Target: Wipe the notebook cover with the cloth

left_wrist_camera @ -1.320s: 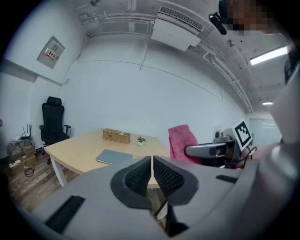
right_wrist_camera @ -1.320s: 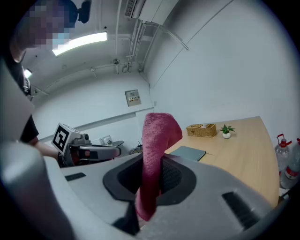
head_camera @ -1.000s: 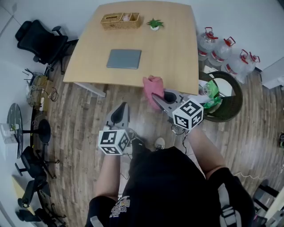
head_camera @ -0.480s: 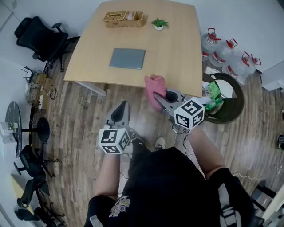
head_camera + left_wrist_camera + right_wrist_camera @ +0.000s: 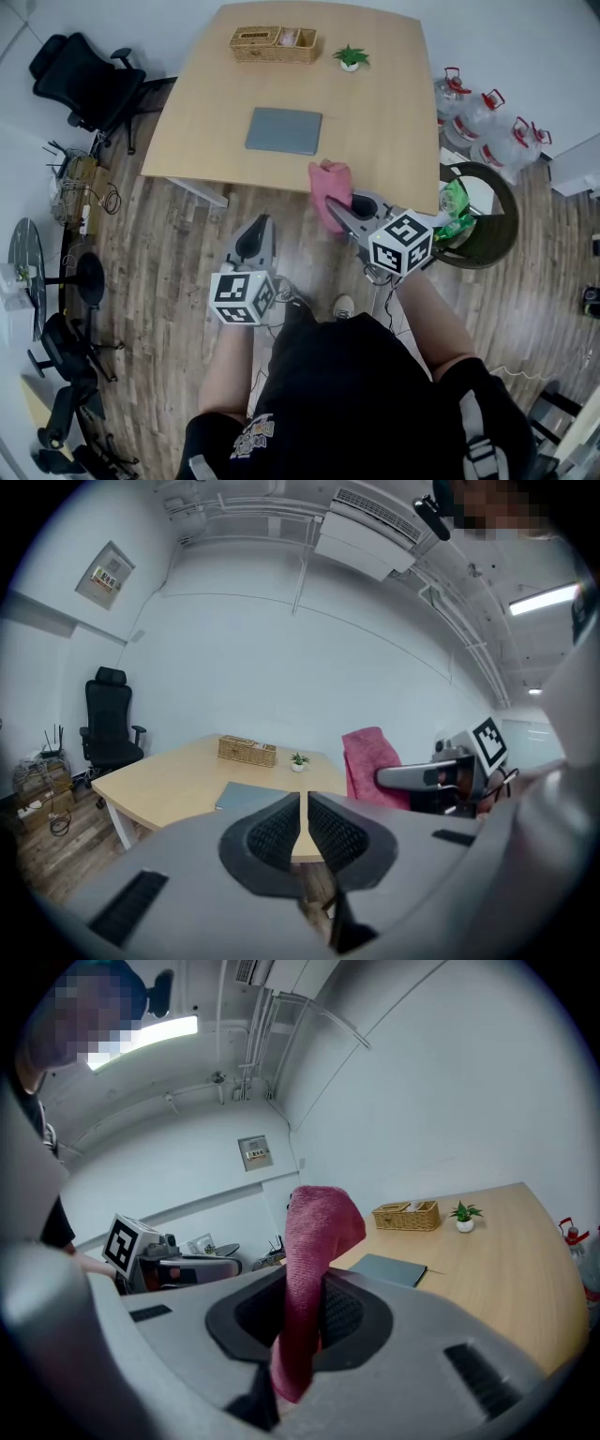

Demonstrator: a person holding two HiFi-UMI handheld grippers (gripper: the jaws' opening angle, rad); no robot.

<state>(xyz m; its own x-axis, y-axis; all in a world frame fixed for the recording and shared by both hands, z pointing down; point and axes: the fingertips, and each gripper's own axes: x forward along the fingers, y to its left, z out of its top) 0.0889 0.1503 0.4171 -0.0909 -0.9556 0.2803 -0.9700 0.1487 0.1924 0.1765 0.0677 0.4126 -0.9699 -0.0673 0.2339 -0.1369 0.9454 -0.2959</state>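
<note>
Notebook (image 5: 284,130): lies closed and flat near the middle of the table (image 5: 202,122), cover up, nothing on it, so open to a wipe across the whole face. Sits well back from the near edge; probably calls for a reach over the tabletop.

Cloth (image 5: 330,190): pink, pinched by its lower part in the right gripper (image 5: 336,208), free end standing above the jaws and flopping over. Hangs at the table's near edge, well apart from the notebook, touching nothing on the table. Held by one end, likely to leave loose fabric for laying on the cover and dragging.

Right gripper: clamped on the cloth, pads pressing the fabric from both sides, pointed slightly down toward the table.

Left gripper (image 5: 303,825): clenched on nothing, only a thin slit between the pads. Hovers over the floor, short of the table and to the left of the cloth, aimed toward the notebook. Probably free so as to pin the notebook during wiping; a judgement only.

Further out: basket (image 5: 274,43) and small plant (image 5: 350,58) at the far edge, clear of any wiping path. Beside the table, a black chair (image 5: 80,80) at left, water jugs (image 5: 487,127) at right.

Step in hand, by the look of it: approach. Wiping not yet begun.
</note>
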